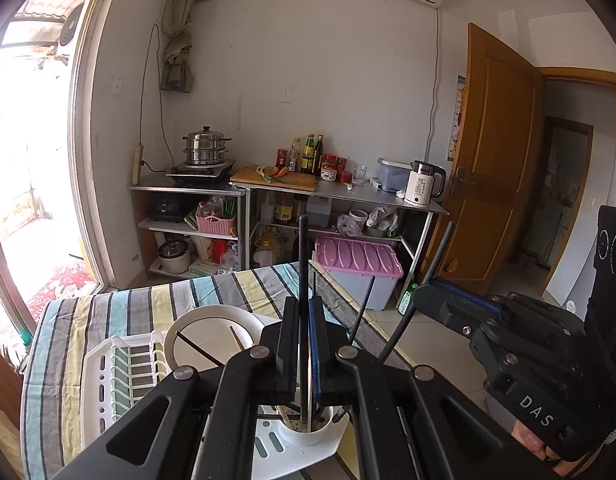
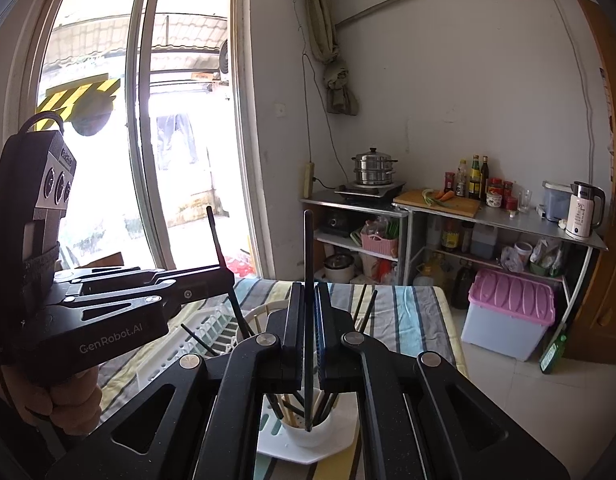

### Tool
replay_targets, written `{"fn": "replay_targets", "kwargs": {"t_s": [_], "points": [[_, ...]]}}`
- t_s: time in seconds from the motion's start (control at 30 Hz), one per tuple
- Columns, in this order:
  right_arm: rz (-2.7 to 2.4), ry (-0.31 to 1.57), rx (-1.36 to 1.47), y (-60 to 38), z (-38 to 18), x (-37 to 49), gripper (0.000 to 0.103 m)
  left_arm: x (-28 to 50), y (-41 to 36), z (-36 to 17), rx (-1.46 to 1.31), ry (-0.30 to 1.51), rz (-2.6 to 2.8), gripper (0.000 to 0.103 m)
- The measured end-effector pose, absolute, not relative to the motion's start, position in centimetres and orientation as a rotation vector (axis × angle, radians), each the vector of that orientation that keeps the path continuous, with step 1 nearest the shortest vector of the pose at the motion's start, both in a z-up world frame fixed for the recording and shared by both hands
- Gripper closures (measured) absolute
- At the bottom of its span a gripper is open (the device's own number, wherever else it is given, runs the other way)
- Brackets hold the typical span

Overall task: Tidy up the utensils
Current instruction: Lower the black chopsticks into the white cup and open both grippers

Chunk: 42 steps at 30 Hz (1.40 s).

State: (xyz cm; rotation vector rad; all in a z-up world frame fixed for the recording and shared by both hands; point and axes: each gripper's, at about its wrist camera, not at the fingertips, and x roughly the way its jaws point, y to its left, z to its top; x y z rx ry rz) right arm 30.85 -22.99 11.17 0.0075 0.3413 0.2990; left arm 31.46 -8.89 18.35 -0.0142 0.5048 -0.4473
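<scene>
1. The worktop (image 1: 120, 304), under a striped cloth, ends at its far edge ahead of both grippers; beyond it, open tiled floor reaches the metal shelving (image 1: 244, 200) against the wall.
2. A white slatted plastic dish rack (image 1: 108, 368) holds a round white plate (image 1: 212, 332) leaning in its slots. Beside it stands a white round cup (image 2: 308, 432) with thin dark and pale chopsticks upright in it.
3. The left gripper (image 1: 304, 344) has its jaws closed on one black chopstick (image 1: 304, 264), its lower end in the cup.
4. The right gripper (image 2: 308, 340) pinches another black chopstick (image 2: 308, 256), held upright over the same cup.
</scene>
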Motion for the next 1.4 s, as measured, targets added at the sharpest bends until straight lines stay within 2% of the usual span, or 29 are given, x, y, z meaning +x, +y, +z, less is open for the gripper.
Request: {"fn": "replay_targets", "kwargs": {"t_s": [0.73,1.4], "points": [[0.286,0.449,0.036,-23.1,6.7,34.3,0.098,34.4,-10.0,12.6,-0.008,0.605,-0.440,0.099],[0.288,0.491,0.040,-23.0,5.9,34.4,0.098,33.6,-9.4,12.3,0.003,0.591,-0.416,0.098]]}}
